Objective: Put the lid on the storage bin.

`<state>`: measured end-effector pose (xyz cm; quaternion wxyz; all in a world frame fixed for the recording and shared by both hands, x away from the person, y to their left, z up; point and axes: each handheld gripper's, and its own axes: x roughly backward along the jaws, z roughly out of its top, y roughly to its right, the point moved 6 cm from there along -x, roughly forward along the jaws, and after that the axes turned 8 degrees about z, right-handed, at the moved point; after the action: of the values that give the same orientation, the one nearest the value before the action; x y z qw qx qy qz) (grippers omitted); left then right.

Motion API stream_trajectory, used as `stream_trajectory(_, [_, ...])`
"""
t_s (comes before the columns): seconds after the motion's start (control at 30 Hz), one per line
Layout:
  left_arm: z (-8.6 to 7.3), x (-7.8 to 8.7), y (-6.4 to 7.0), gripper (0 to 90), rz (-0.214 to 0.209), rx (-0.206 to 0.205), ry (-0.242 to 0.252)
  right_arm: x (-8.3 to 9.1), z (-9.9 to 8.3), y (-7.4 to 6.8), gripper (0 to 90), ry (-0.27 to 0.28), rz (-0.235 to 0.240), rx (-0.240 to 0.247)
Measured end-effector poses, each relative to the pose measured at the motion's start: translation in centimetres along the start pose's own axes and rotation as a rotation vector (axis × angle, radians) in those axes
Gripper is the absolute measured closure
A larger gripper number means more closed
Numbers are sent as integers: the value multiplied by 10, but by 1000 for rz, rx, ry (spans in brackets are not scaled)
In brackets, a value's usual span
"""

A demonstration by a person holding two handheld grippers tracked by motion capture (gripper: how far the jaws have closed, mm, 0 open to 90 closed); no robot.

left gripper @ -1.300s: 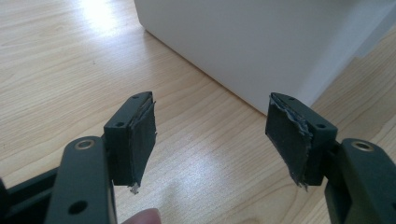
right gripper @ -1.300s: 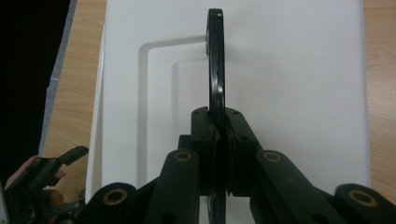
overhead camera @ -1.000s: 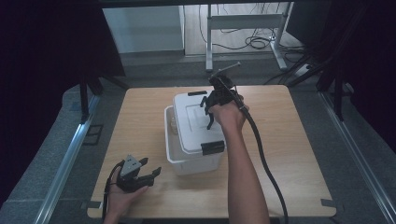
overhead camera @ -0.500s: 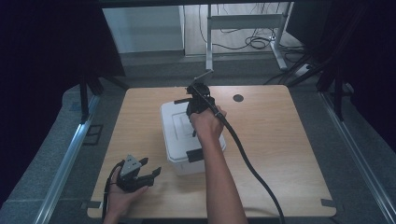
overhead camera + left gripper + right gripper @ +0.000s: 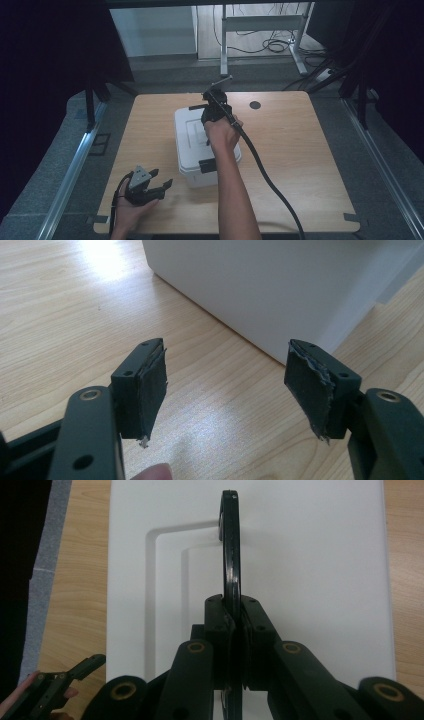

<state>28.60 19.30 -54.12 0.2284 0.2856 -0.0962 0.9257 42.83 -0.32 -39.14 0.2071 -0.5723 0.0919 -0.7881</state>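
Right gripper point(image 5: 233, 625) clamped on the box point(image 5: 192, 150) handle point(image 5: 230, 555); left gripper point(image 5: 225, 385) apart. Off-centre lifting may tilt the box.

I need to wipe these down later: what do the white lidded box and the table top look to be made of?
White lidded box: probably moulded plastic, matt and smooth, with recessed panels pressed into its lid. Table top: pale wood or wood-look laminate, with visible grain and a soft sheen under the light.
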Motion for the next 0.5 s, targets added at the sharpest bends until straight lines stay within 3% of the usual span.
stream_trajectory(0.07, [0, 0, 0, 334, 0, 0, 0, -1, -1, 3, 847, 11, 25, -21])
stream_trajectory(0.23, [0, -1, 1, 334, -1, -3, -2, -5, -3, 7, 844, 12, 21, -38])
stream_trajectory(0.5, [0, -1, 1, 334, -1, -6, -2, -8, -5, 8, 805, 0, 2, -7])
